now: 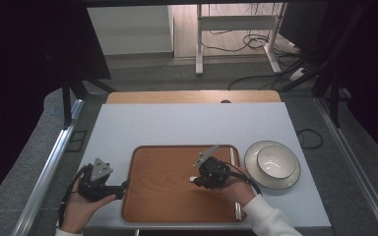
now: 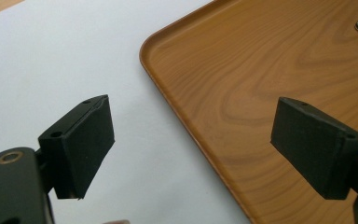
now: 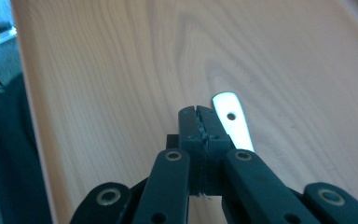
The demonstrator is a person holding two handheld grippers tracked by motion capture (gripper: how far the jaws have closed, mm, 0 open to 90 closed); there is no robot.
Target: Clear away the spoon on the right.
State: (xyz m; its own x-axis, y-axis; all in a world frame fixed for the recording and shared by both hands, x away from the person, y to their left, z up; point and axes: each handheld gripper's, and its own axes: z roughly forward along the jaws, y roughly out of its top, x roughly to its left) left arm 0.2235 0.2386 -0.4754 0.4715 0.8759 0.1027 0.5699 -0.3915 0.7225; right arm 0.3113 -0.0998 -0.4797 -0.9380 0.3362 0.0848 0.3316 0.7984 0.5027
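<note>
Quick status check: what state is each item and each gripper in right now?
Left gripper: open, jaws astride the tray's edge.
Right gripper: shut, nothing between the pads.
Metal utensil handle: flat on the tray beside the right gripper's jaws.
Wooden tray: flat on the table.
Bowl: upright on its plate, looks empty.

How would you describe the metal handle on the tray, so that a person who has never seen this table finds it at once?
Start at the wooden tray on the white table top. Over its right part the right gripper is shut; beside its fingers lies a flat silver handle. Its end has one small round hole, and nothing else on the tray's wood is shiny.
</note>
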